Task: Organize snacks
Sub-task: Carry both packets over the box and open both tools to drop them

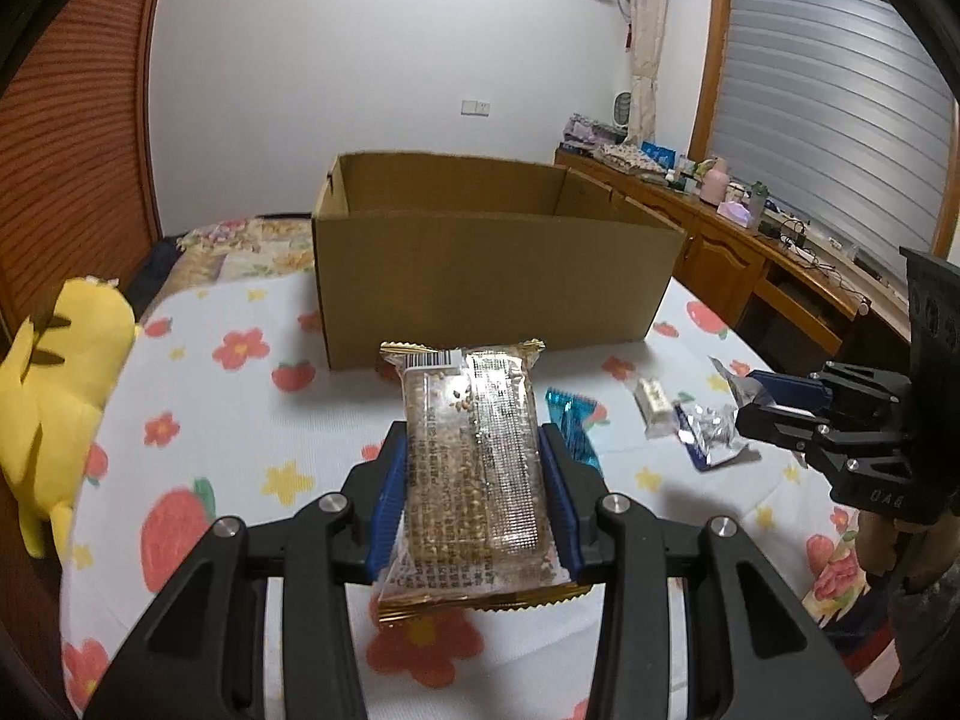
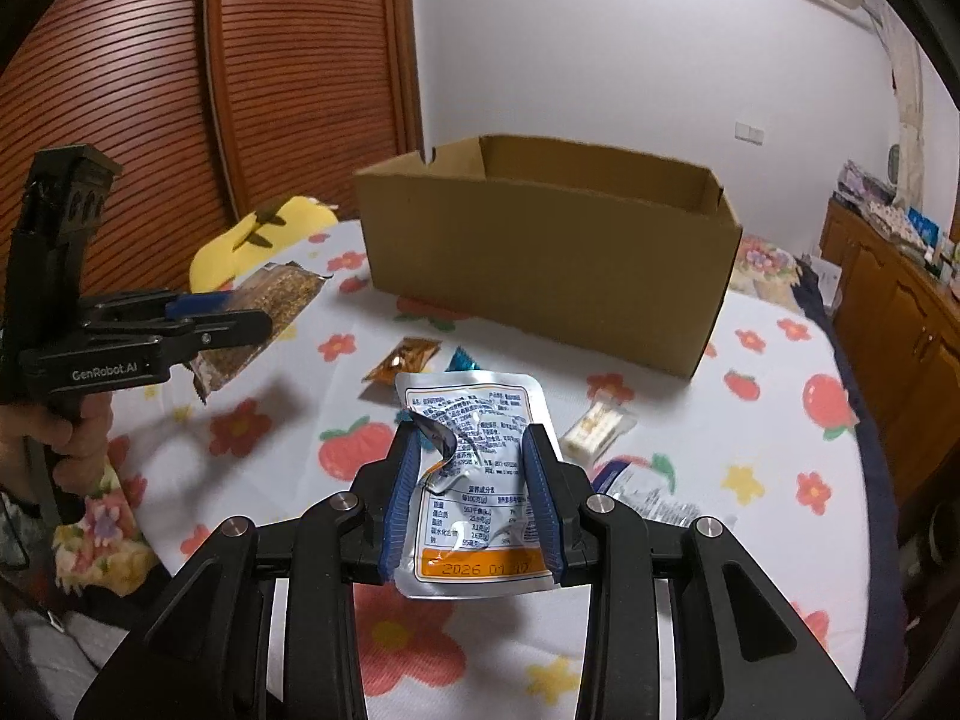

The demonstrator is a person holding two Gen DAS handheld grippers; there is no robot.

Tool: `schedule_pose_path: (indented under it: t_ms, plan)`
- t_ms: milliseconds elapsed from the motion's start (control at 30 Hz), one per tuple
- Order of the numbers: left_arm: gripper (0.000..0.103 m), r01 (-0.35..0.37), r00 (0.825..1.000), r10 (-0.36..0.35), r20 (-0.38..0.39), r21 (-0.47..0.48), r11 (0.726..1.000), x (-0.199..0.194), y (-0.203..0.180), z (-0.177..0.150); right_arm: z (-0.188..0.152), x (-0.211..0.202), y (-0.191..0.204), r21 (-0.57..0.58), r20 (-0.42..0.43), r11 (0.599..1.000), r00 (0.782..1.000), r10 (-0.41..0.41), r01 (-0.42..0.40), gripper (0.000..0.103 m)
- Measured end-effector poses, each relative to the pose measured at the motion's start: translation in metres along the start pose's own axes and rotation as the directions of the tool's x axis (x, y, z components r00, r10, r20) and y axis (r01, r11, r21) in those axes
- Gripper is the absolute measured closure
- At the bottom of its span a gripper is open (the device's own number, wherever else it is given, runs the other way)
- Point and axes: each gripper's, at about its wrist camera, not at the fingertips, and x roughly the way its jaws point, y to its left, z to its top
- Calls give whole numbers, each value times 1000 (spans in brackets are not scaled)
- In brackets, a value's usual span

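Note:
My left gripper [image 1: 474,444] is shut on a clear grain-bar packet with gold edges [image 1: 474,450], held above the flowered cloth in front of the open cardboard box [image 1: 492,282]. It also shows in the right wrist view [image 2: 252,324] with the packet [image 2: 264,306]. My right gripper [image 2: 471,444] is shut on a crumpled silver pouch [image 2: 474,480] with an orange date strip, also held in front of the box [image 2: 540,288]. In the left wrist view the right gripper [image 1: 744,414] holds the silver pouch [image 1: 711,426].
An orange sachet [image 2: 402,360], a blue wrapper [image 2: 465,360] [image 1: 573,426], a white nougat bar [image 2: 597,429] [image 1: 654,405] and a blue-and-white packet [image 2: 648,492] lie on the cloth. A yellow plush toy [image 1: 54,384] sits at the left. A wooden cabinet [image 1: 750,264] stands to the right.

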Motion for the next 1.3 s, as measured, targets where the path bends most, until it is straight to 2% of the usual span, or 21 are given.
schedule_pose_path:
  t_ms: [367,733,1033,1300]
  plan:
    - [63,2,998,-4,63,30,1000,-3,2,47,46,-15,-16,-32,74,999,996,-41,43,69]
    - [63,18,995,-22,100,44,999,9,-1,83,90,-11,-31,-46,129,996,989,-68,74,69]
    - [63,7,993,-13,114,57,998,33,1,107,116,9,-41,-68,156,996,986,-53,64,69]
    - [63,1,993,-9,116,64,998,69,8,142,146,40,-71,-47,181,998,983,-38,48,69]
